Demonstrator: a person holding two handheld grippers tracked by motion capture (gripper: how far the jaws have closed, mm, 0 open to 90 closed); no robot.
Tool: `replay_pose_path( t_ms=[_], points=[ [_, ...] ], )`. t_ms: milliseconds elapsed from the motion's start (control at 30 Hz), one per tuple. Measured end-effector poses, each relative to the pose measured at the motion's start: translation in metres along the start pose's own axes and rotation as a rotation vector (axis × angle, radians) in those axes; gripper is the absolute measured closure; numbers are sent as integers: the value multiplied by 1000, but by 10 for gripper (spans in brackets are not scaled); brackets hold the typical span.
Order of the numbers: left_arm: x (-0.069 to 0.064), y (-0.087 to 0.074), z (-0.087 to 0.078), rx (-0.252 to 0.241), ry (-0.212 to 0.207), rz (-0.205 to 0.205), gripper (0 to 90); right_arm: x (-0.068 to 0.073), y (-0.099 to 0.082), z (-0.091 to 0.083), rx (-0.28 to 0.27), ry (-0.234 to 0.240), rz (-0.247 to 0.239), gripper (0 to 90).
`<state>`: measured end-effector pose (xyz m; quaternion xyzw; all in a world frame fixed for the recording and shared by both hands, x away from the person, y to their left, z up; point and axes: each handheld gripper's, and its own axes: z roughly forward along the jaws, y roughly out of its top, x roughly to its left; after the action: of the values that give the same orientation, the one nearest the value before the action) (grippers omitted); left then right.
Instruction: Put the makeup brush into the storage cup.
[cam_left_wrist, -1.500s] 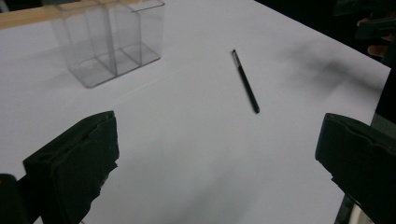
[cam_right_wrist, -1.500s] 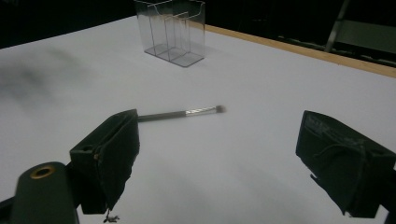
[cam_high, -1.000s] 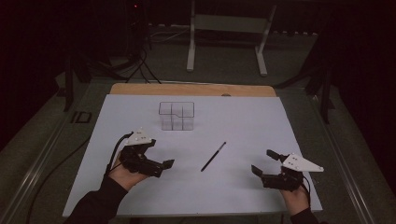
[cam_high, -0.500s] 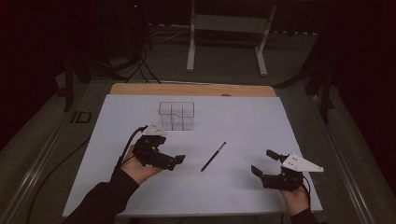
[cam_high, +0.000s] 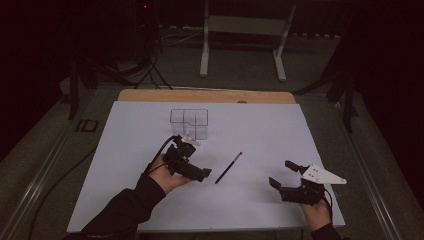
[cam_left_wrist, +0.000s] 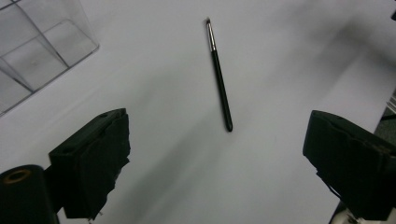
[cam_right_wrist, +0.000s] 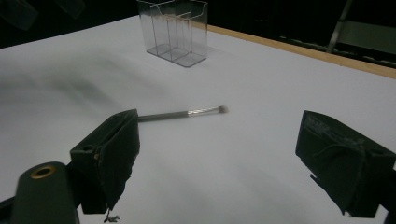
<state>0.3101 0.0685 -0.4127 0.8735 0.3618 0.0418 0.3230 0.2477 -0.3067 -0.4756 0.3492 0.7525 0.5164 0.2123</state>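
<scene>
A thin black brush (cam_high: 228, 168) lies flat on the white sheet (cam_high: 260, 130) that covers the tabletop, about in the middle between the left and right edges and closer to the near edge than to the far one. Its bristle end points to the far right corner. Nothing touches it.

The left gripper (cam_high: 196, 172) is just beside the brush, on its left side, and points toward it. Its fingers (cam_left_wrist: 91, 161) are wide open but have just been closing a little, with nothing between them; in the left gripper view the brush lies ahead of them.

The right gripper (cam_high: 282, 175) is near the right part of the near edge, well apart from the brush. Its fingers (cam_right_wrist: 109, 154) are open and empty.

A clear plastic box (cam_high: 189, 123) with compartments stands upright behind the left gripper, toward the far edge.
</scene>
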Motion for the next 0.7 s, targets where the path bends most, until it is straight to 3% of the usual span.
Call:
replay_pose_path(
  t_ms=[100, 233, 633, 700],
  points=[
    [-3, 5, 6, 14, 5, -4, 161, 0, 0, 0, 0, 1, -2, 136],
    [-6, 12, 17, 53, 15, -7, 175, 0, 0, 0, -1, 2, -1, 137],
    [-4, 21, 41, 155, -37, -54, 226, 0, 0, 0, 1, 3, -1, 137],
    [-5, 23, 44, 168, -31, -53, 235, 0, 0, 0, 3, 4, -1, 137]
  ],
)
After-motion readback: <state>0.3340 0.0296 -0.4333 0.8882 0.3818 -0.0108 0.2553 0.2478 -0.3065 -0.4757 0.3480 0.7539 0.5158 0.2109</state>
